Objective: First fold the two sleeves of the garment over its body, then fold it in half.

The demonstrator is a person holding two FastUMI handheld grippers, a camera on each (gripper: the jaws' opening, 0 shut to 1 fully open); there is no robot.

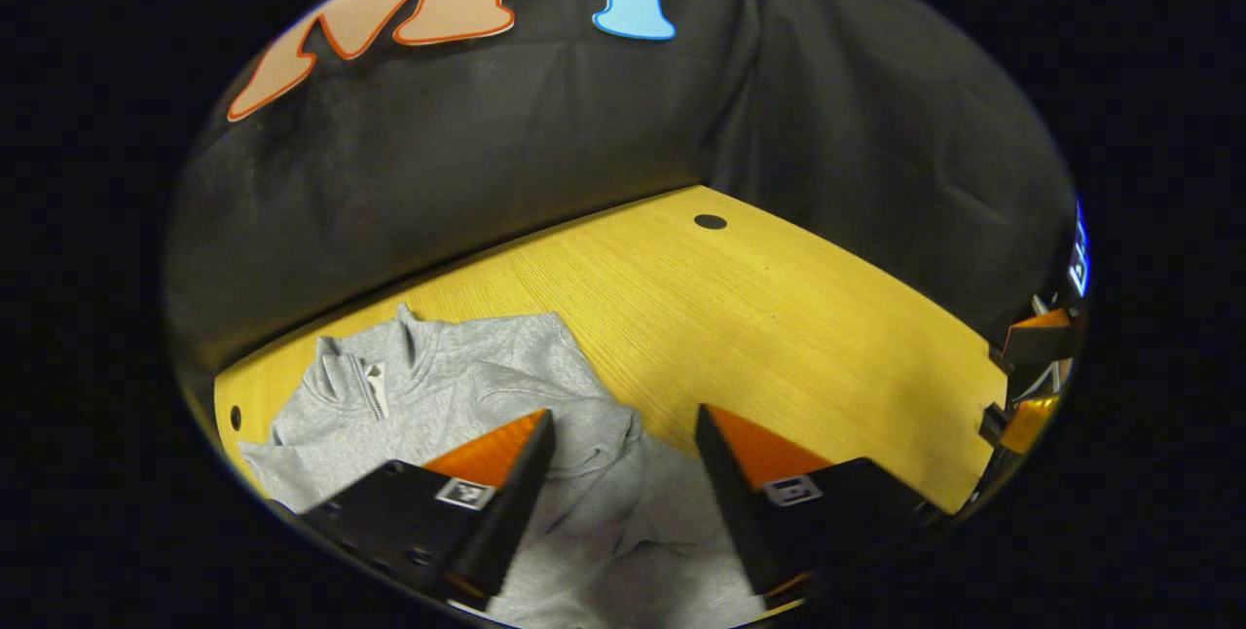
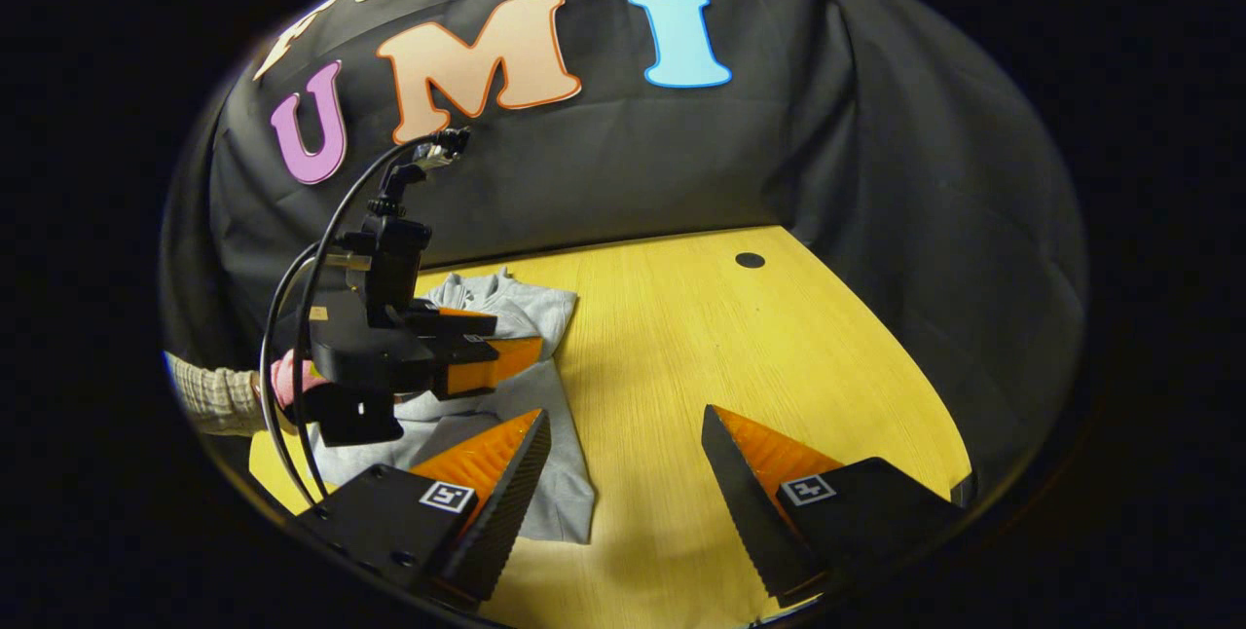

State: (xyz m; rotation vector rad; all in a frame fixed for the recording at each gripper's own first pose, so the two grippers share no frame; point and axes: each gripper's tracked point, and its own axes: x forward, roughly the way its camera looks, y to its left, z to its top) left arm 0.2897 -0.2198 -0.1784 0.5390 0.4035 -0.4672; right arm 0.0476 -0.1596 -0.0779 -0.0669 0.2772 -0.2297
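Observation:
The grey zip-neck garment (image 1: 467, 386) lies flat on the yellow table (image 1: 798, 317), collar toward the back wall. My left gripper (image 1: 623, 415) hangs open just above its right side, with a bunched layer of cloth beneath and nothing between the fingers. In the right gripper view the garment (image 2: 540, 313) is at the left, partly hidden by the left gripper (image 2: 519, 332) hovering over it. My right gripper (image 2: 625, 413) is open over bare table just right of the garment's hem, holding nothing. It also appears at the right edge of the left gripper view as the right gripper (image 1: 1003, 381).
A dark round hole (image 2: 750, 260) sits in the table near the back right corner. Black cloth walls close in the back and right. A hand (image 2: 287, 378) in a checked sleeve holds the left gripper, whose black cable (image 2: 292, 317) loops upward.

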